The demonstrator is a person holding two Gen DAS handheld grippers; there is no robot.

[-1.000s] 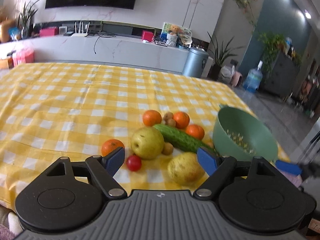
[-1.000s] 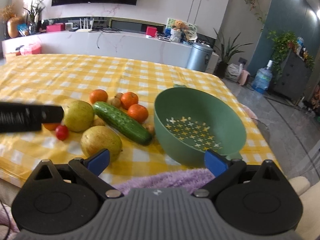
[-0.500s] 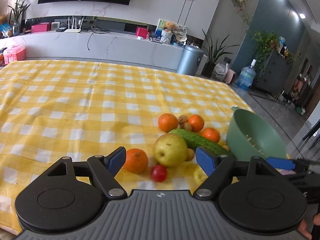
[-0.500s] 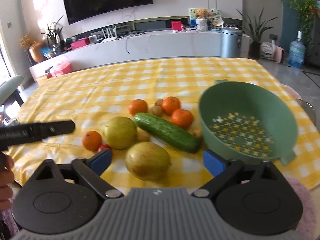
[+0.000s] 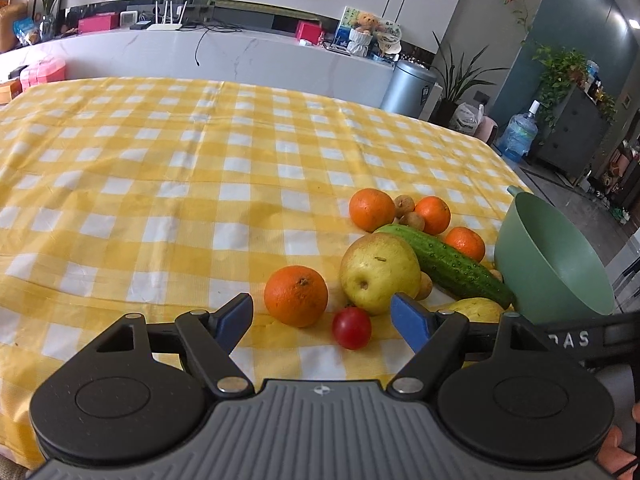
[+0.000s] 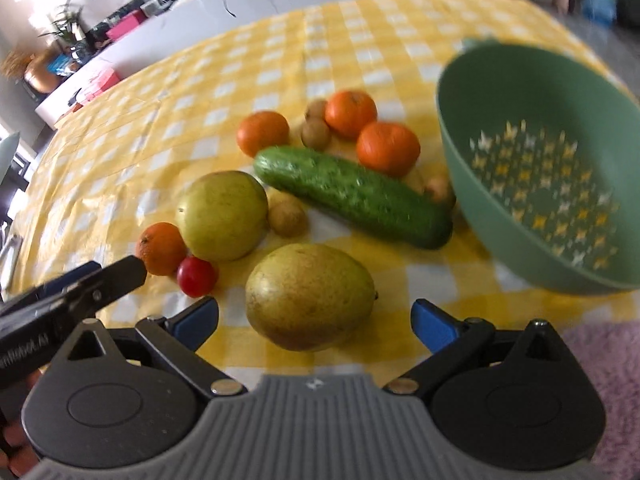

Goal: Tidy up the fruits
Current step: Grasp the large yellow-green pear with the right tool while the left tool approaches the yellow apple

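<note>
1. Left gripper (image 5: pixel 322 312): jaws wide apart, holding nothing; an orange (image 5: pixel 296 295) and a cherry tomato (image 5: pixel 351 327) lie just ahead, lower centre of frame.
2. Right gripper (image 6: pixel 314 316): jaws fully spread, empty; a pear (image 6: pixel 309 295) sits between the fingertips, untouched.
3. Green colander (image 6: pixel 552 168): right of frame, on the yellow checked tablecloth (image 6: pixel 280 52), beside a cucumber (image 6: pixel 352 196).

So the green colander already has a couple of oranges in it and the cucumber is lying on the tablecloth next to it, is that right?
Not quite. The colander has nothing in it: the right wrist view shows only its bare perforated bottom. All the oranges are on the tablecloth. The cucumber does lie on the cloth next to it.
</note>
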